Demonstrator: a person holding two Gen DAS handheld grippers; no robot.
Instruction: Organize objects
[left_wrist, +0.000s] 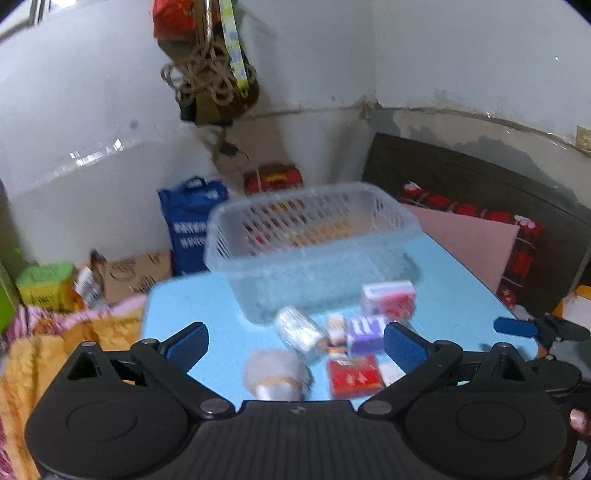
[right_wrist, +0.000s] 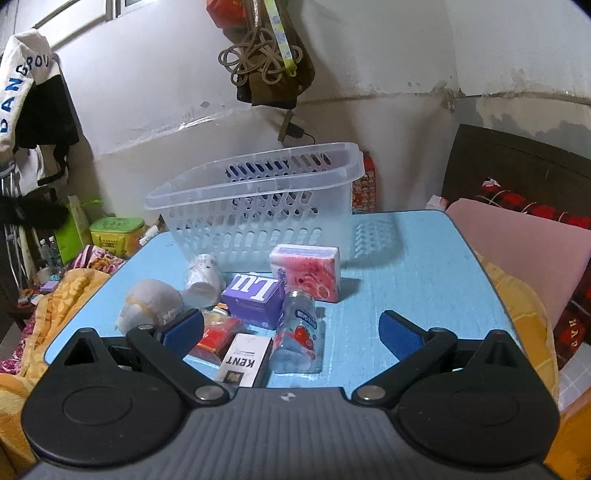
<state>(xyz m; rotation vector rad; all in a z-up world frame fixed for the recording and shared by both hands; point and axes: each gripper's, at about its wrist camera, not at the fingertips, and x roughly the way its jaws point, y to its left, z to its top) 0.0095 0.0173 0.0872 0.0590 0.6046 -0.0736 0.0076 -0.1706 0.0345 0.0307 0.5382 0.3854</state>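
Nothing has gone into the basket yet, as far as I can see — it sits empty at the far edge of the blue surface, so the sorting looks barely begun. Everything to be put away lies in a huddle near the front edge: a purple box, a pink tissue pack just behind it, a small bottle on its side, a white Kent pack, a red pack, a tipped white cup and a pale wrapped bundle toward the left edge.

Both tongs stand wide open and hold nothing. The right tongs hover over the bottle and the Kent pack; the left tongs hang above the same heap, its view blurred.

The things lie touching or overlapping, so I'd judge lifting one cleanly may nudge its neighbours — the bottle could roll. Around the surface are an orange blanket, a pink cushion and bags along the wall; none blocks the way to the basket.
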